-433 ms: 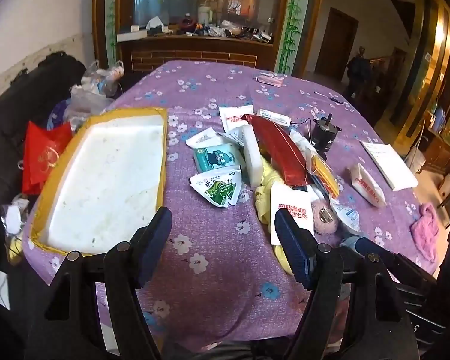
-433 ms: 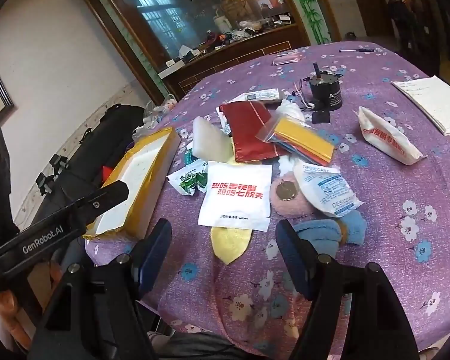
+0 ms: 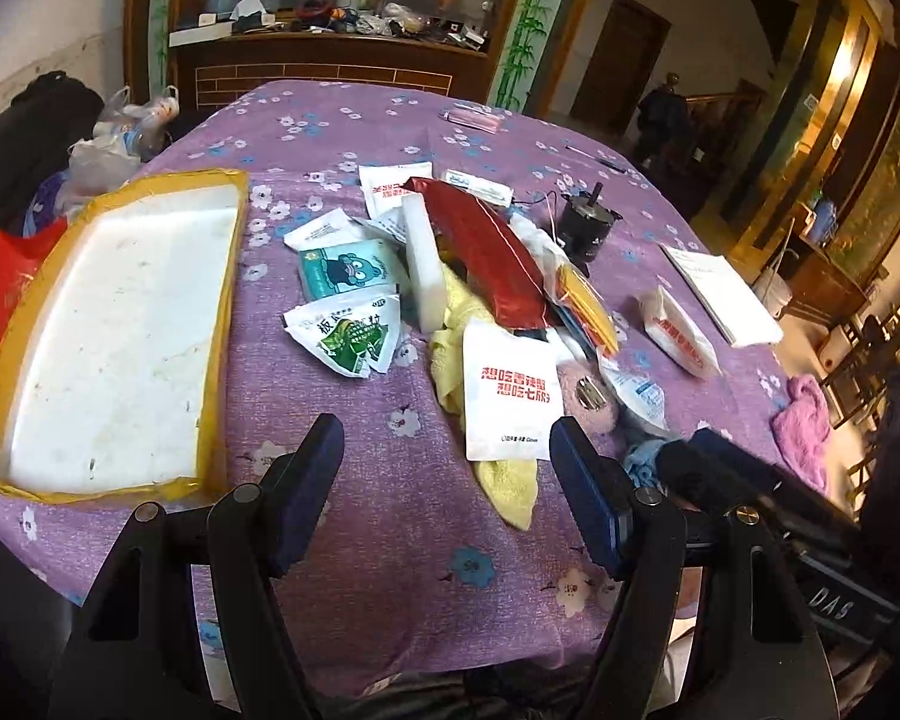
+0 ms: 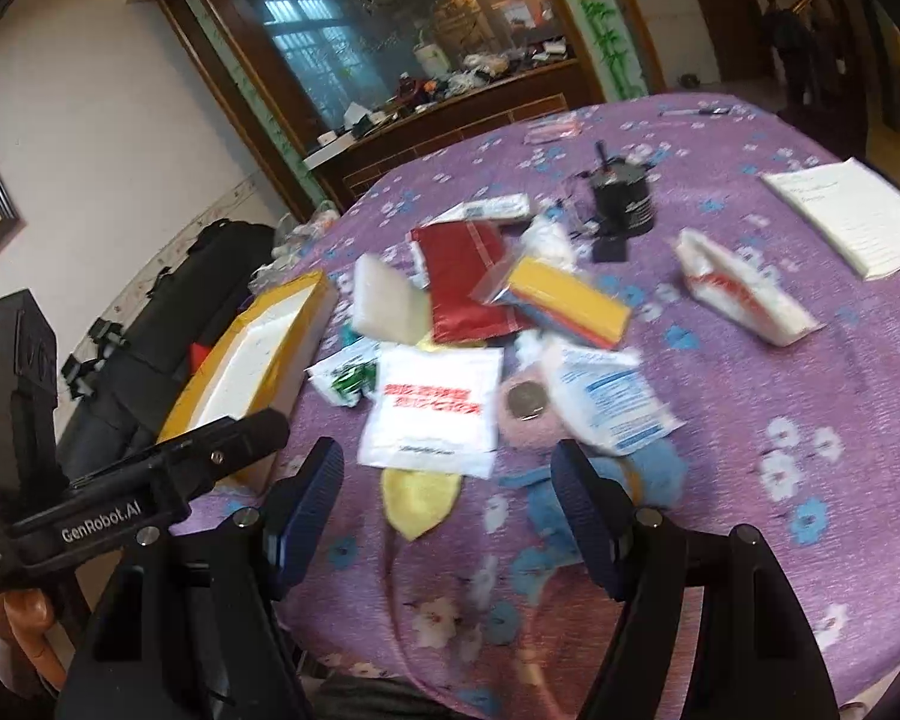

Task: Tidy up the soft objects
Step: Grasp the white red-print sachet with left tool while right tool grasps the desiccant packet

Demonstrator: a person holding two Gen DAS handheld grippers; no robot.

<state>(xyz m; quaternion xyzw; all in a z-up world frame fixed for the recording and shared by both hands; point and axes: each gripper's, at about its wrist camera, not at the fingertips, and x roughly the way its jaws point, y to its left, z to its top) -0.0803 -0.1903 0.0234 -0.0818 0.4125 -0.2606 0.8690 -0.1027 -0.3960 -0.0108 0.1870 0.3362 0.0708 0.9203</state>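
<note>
A heap of soft things lies mid-table: a yellow cloth, a white packet with red print, a red pouch, a white foam block, a pink fuzzy piece and a blue cloth. A white foam tray with a yellow rim sits at the left. My left gripper hangs open over the near table edge, short of the heap. My right gripper is open too, with the yellow cloth just beyond its fingers; this view is blurred.
A black motor, a white notebook, a red-printed tissue pack and a pink cloth lie to the right. Green and teal packets lie beside the tray. Bags crowd the table's left side. The left tool's black body crosses the right wrist view.
The left wrist view has swung to the right, so tray and heap sit further left in it. The right wrist view has shifted slightly and turned blurry. Both grippers stay open.
</note>
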